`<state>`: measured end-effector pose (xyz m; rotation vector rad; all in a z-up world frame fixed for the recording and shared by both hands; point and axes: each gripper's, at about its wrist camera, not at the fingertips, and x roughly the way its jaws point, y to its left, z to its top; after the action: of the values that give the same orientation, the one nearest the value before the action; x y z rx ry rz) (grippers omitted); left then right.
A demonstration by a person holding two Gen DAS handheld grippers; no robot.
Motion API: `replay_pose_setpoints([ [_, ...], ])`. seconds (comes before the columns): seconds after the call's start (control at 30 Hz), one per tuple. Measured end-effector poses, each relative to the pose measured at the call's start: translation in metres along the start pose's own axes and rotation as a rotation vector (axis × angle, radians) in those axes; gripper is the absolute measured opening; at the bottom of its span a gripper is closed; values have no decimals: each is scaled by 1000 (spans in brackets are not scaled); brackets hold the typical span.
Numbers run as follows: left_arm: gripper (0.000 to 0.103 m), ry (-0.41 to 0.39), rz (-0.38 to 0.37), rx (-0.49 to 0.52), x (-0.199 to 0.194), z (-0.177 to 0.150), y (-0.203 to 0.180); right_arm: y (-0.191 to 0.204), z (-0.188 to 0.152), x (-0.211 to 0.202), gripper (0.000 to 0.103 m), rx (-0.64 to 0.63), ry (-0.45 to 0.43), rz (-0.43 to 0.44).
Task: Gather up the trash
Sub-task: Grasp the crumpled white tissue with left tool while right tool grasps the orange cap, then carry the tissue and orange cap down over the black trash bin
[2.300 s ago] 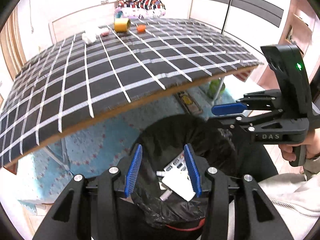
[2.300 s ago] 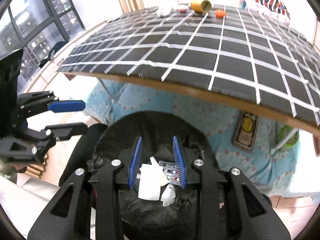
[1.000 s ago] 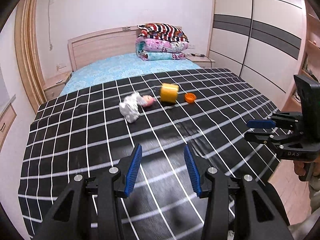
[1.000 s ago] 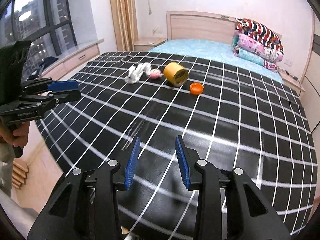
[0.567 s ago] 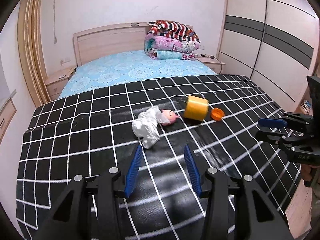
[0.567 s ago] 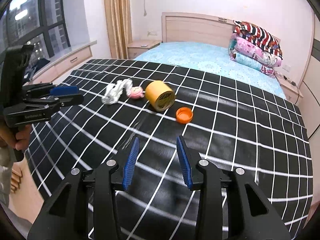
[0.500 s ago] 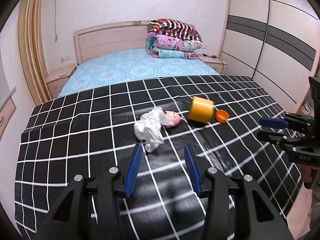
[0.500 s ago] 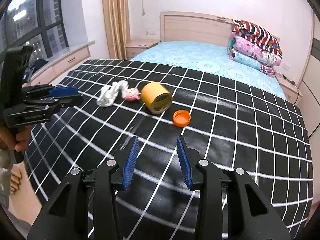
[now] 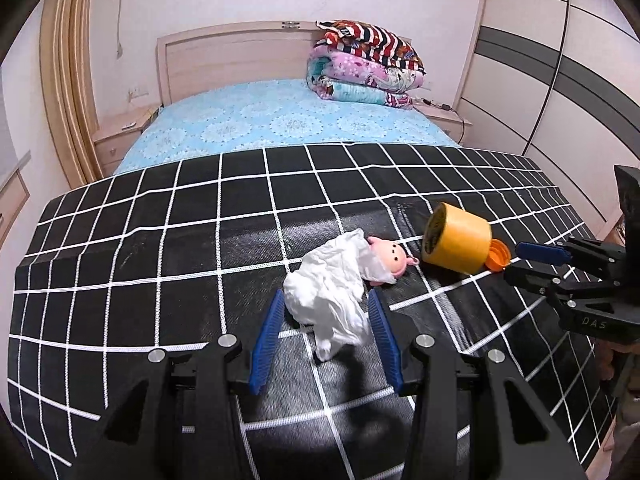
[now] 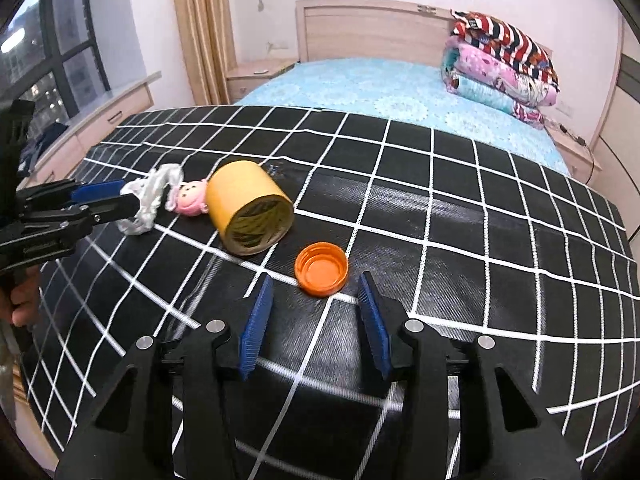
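Observation:
A crumpled white tissue (image 9: 332, 288) lies on the black checked tablecloth (image 9: 160, 240). My left gripper (image 9: 326, 312) is open with its blue pads on either side of the tissue. A small pink doll head (image 9: 386, 258) lies beside the tissue, then a yellow tape roll (image 9: 458, 242) on its side. An orange bottle cap (image 10: 321, 267) lies just ahead of my right gripper (image 10: 316, 308), which is open and empty. The tissue (image 10: 150, 200), doll head (image 10: 190, 199) and roll (image 10: 250, 212) also show in the right wrist view, with the left gripper (image 10: 116, 198) at the tissue.
A bed with a blue cover (image 9: 280, 124) and stacked folded quilts (image 9: 364, 68) lies behind the table. A wardrobe (image 9: 560, 80) stands to the right, a window and curtain (image 10: 200, 28) to the left. The right gripper (image 9: 532, 260) shows at the table's right edge.
Both grippers rose from the black trash bag under the table and moved forward over the tablecloth. The left now straddles the tissue; the right has come up to the orange cap.

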<state>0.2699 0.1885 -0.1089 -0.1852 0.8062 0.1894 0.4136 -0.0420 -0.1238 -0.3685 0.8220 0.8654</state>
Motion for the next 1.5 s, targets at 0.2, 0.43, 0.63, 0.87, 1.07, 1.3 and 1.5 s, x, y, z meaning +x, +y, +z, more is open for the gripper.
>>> replay_pose_setpoints([
  [0.2, 41, 16, 11, -14, 13, 2, 4, -3, 4, 10, 44, 22, 14, -1],
  [0.43, 10, 15, 22, -40, 15, 1, 11, -3, 4, 9, 30, 29, 10, -17],
  [0.63, 8, -8, 30, -26, -2, -3, 8, -2, 2, -1, 30, 30, -2, -15],
  [0.87, 8, -55, 32, -14, -38, -8, -2, 6, -1, -23, 30, 24, -30, -14],
  [1.07, 8, -91, 29, 8, -71, -15, -16, 16, -10, -48, 30, 16, -55, -14],
  [1.3, 8, -131, 22, 28, -109, -28, -33, 30, -24, -83, 30, 1, -98, -18],
  [1.5, 8, -163, 16, 49, -141, -43, -49, 39, -36, -112, 30, -16, -133, -12],
])
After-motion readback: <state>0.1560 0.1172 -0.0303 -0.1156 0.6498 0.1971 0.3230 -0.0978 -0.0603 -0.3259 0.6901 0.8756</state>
